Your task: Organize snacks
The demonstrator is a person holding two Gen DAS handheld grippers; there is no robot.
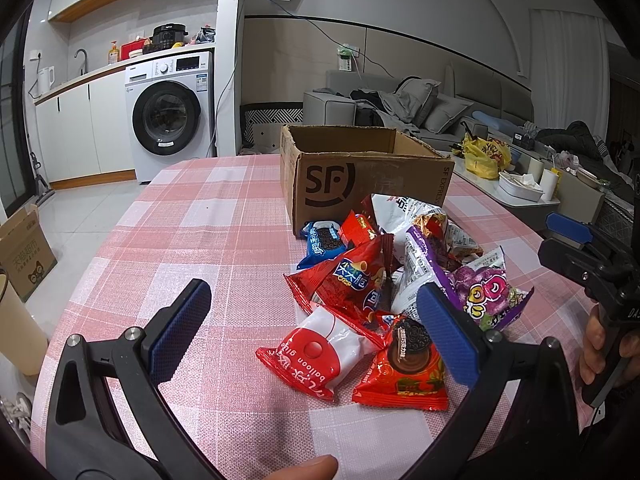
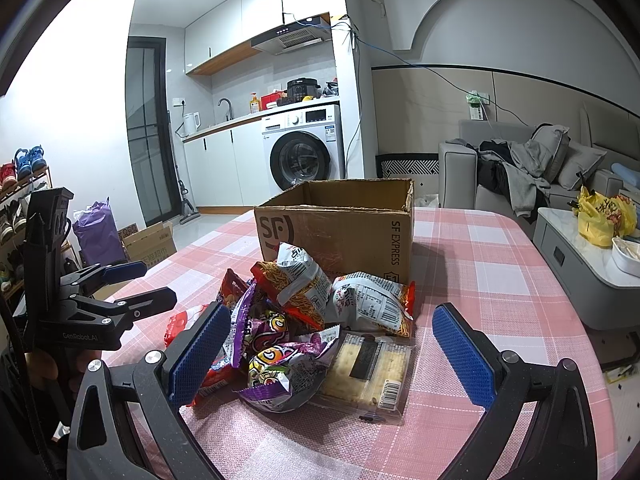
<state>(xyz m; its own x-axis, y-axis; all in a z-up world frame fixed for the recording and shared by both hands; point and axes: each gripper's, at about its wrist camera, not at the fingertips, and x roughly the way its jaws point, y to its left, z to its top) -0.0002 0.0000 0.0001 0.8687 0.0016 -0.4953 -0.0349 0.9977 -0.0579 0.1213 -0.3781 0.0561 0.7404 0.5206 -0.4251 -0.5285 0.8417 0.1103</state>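
Note:
A heap of snack packets lies on the pink checked tablecloth (image 1: 224, 216) in front of an open SF cardboard box (image 1: 360, 176). Nearest me are a red-and-white packet (image 1: 316, 356) and a red biscuit packet (image 1: 404, 368). Behind them lie a red crisp bag (image 1: 348, 280), a blue biscuit packet (image 1: 324, 240) and a purple bag (image 1: 488, 292). My left gripper (image 1: 316, 332) hangs open over the heap's near-left side, holding nothing. My right gripper (image 2: 330, 356) is open around a purple bag (image 2: 280, 368) and a clear cracker pack (image 2: 372, 364) without touching them. Noodle bags (image 2: 296, 280) top the pile.
The box (image 2: 340, 232) stands just behind the pile, its inside hidden. A beige cup (image 1: 16, 320) stands at the table's left edge. A low white table (image 2: 580, 248) with a yellow bag lies to the right. Another cardboard box (image 1: 24, 248) sits on the floor at left.

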